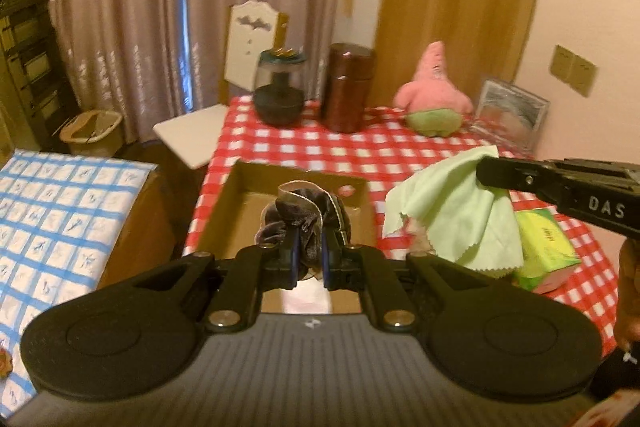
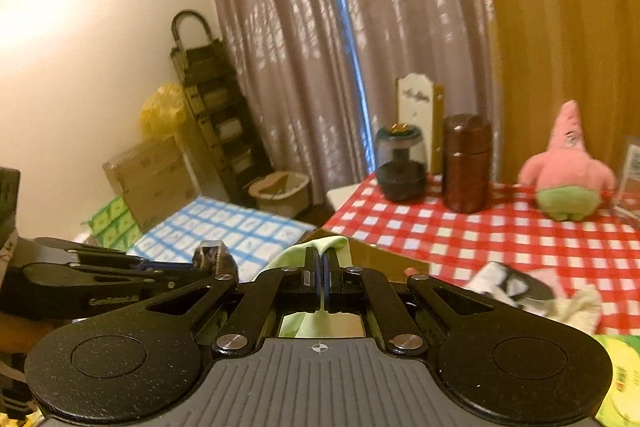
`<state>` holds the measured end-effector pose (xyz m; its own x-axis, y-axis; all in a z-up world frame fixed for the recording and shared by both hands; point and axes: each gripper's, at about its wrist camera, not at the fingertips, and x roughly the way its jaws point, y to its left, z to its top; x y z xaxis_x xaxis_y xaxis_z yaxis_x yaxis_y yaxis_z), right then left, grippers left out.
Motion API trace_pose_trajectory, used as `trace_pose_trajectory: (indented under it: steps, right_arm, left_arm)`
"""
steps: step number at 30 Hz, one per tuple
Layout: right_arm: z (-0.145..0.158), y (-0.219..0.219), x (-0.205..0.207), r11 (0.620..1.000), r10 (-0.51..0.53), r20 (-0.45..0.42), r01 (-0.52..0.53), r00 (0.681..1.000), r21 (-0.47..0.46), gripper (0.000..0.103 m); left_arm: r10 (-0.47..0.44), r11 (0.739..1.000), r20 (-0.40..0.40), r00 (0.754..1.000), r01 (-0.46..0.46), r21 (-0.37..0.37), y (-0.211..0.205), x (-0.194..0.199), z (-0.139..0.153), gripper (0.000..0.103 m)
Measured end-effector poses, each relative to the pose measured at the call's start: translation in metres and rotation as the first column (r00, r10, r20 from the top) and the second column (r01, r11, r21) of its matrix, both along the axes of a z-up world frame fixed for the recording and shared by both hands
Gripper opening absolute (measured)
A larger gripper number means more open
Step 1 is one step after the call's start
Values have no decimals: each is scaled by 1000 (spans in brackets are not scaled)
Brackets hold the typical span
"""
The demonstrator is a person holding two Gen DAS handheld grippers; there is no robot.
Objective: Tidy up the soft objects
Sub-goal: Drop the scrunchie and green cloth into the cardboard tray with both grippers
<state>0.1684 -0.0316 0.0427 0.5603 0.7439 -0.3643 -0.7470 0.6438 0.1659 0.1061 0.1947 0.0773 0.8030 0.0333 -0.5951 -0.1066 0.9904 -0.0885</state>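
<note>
Scrunchie (image 1: pixel 304 223) pinched in left hand-held gripper (image 1: pixel 308 259) over cardboard box (image 1: pixel 224 203); right hand-held gripper (image 2: pixel 322 267) clamps green cloth (image 1: pixel 456 211); lower before releasing

The green cloth (image 1: pixel 460 215) is covering part of the green packet (image 1: pixel 546 251) and whatever lies beneath its lower edge. The dark scrunchie (image 1: pixel 300 223) is hiding part of the cardboard box (image 1: pixel 224 211) floor. The picture frame (image 2: pixel 630 179) is being cut off at the right wrist view's edge.
</note>
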Motion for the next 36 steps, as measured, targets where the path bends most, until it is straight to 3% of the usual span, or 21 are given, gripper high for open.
trace_pose_trajectory:
  steps: [8,13,16,17,19,20,21,28,36]
  right_arm:
    - [-29,49,43,997,36,-82,-41,996,-63,2]
    - [-40,67,63,997,54,-131,-62,990,-54,2]
    - [-46,75,75,996,55,-163,-65,985,-54,3]
    - [-48,76,78,997,51,-172,-61,984,-54,8]
    - [-50,76,82,998,34,-182,-44,983,-52,36]
    - [-51,74,84,998,30,-186,-39,982,-44,61]
    - [-52,70,85,999,27,-186,-34,982,-31,65]
    - [-42,38,75,1000,-13,-180,10,984,-17,65]
    - [-21,-52,27,989,-146,-106,148,984,11,65]
  left_arm:
    - [28,999,-66,997,-30,-34,42,27,-34,9]
    - [30,998,-94,995,-36,-60,52,44,-55,10]
    - [43,996,-108,993,-51,-72,57,53,-66,18]
    - [47,996,-113,993,-56,-74,58,55,-69,21]
    - [67,994,-125,990,-76,-74,61,59,-75,30]
    - [73,994,-131,989,-83,-72,62,60,-77,31]
    - [75,994,-135,988,-85,-72,63,60,-78,31]
    - [98,991,-129,987,-108,-78,61,52,-73,31]
    - [92,991,-87,992,-100,-92,32,36,-46,32]
